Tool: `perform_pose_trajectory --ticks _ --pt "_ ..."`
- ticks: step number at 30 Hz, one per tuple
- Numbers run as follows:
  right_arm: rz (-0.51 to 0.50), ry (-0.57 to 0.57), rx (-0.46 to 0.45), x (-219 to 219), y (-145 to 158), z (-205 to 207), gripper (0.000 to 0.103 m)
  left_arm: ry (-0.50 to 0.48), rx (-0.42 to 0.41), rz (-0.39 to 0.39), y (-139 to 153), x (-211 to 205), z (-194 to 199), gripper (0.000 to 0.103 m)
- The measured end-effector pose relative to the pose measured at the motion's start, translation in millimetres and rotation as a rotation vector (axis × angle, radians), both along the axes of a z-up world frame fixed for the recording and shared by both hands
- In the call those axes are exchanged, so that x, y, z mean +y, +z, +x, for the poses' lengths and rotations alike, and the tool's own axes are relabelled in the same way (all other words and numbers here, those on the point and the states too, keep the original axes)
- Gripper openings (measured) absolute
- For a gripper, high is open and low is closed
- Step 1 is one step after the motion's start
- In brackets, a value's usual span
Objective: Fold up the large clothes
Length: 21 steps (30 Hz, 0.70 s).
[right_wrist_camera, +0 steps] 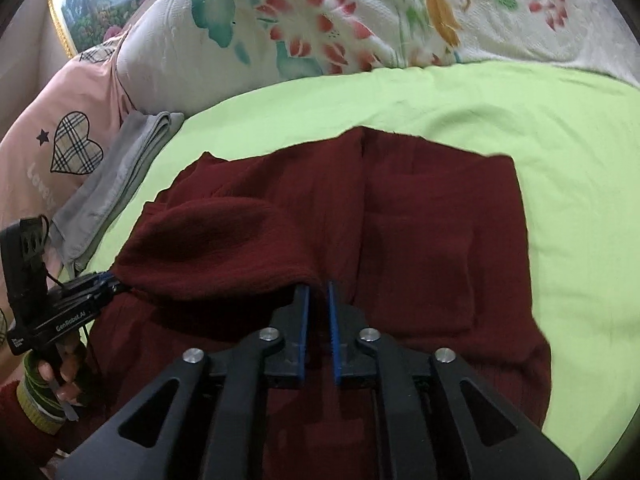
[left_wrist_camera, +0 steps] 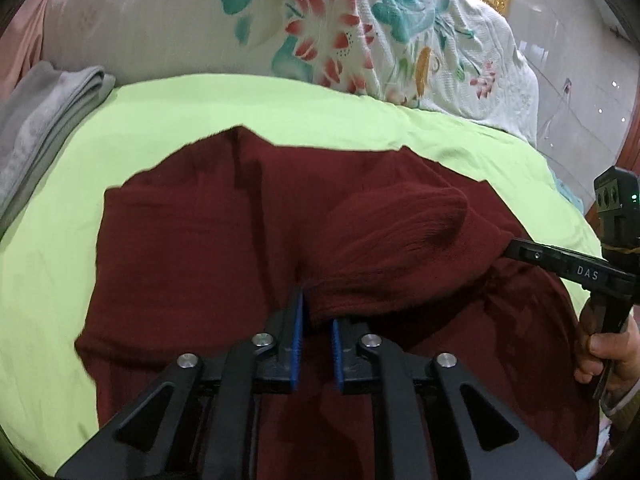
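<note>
While the maroon sweater [left_wrist_camera: 192, 240] is lying on the green sheet [left_wrist_camera: 80, 152], we are pinching its lifted near edge in both the left gripper [left_wrist_camera: 316, 312] and right gripper [right_wrist_camera: 318, 300], fold running sideways between them.

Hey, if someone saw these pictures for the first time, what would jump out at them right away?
The dark red garment spread across the bright lime-green sheet fills the middle of both views. A raised fold of it is pinched between the left tongs and the right tongs, one at each end. Behind lies a flowered quilt, with folded grey cloth at the sheet's left edge.
</note>
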State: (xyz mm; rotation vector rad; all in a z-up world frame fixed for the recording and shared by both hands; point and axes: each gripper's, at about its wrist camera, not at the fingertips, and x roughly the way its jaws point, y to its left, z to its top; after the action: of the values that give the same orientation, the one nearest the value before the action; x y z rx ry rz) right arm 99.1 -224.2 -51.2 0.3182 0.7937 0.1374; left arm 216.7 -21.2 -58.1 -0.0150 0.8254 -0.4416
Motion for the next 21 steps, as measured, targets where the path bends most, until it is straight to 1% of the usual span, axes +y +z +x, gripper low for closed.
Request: perform_pose_trajectory --ticks 2,3,5,8,9,10,11,12,13,15,16,17,18,21 --pt "0.007 -0.007 0.010 -2.4 -1.2 -6.4 0.020 0.005 0.017 -0.014 -0.1 9.2 -4.8 0.018" --pt "0.014 -0.011 0.015 -3.8 -2.2 -10.2 0.021 0.008 0.038 -0.032 -1.7 16.2 -8.3 0.019" --pt "0.036 -0.018 0.027 -7.3 -3.2 -17.7 0.021 0.017 0.069 -0.062 -2.0 27.4 -10.4 0.026" --pt "0.096 -0.036 0.037 -15.8 -2.7 -26.2 0.022 0.021 0.114 -0.137 -0.2 43.8 -13.1 0.031" --pt "0.124 -0.045 0.033 -19.5 -1.6 -27.2 0.024 0.020 0.126 -0.165 0.8 47.8 -12.8 0.031" --pt "0.144 -0.049 0.030 -21.7 -1.2 -26.7 0.026 0.022 0.140 -0.201 2.0 51.6 -11.0 0.035" --pt "0.171 -0.058 0.029 -25.0 -0.2 -24.1 0.032 0.026 0.158 -0.234 2.7 54.0 -7.4 0.041" --pt "0.189 -0.067 0.029 -27.6 0.6 -20.6 0.035 0.028 0.182 -0.278 2.8 56.1 -1.7 0.044" --pt "0.211 -0.080 0.030 -30.1 1.2 -14.9 0.035 0.032 0.199 -0.304 2.9 57.0 2.1 0.048" --pt "0.242 -0.086 0.038 -32.6 0.5 -3.7 0.036 0.039 0.232 -0.354 2.7 56.7 13.2 0.049" --pt "0.258 -0.090 0.050 -32.9 -2.0 4.1 0.036 0.037 0.247 -0.382 2.6 55.6 19.2 0.051" --pt "0.267 -0.092 0.063 -32.9 -4.8 9.8 0.037 0.035 0.263 -0.400 1.6 54.2 24.5 0.055" --pt "0.275 -0.096 0.081 -32.7 -8.7 15.5 0.037 0.036 0.282 -0.411 -0.5 52.4 30.2 0.057" --pt "0.300 -0.101 0.140 -29.7 -24.6 31.4 0.037 0.044 0.351 -0.436 -13.0 47.1 48.3 0.057"
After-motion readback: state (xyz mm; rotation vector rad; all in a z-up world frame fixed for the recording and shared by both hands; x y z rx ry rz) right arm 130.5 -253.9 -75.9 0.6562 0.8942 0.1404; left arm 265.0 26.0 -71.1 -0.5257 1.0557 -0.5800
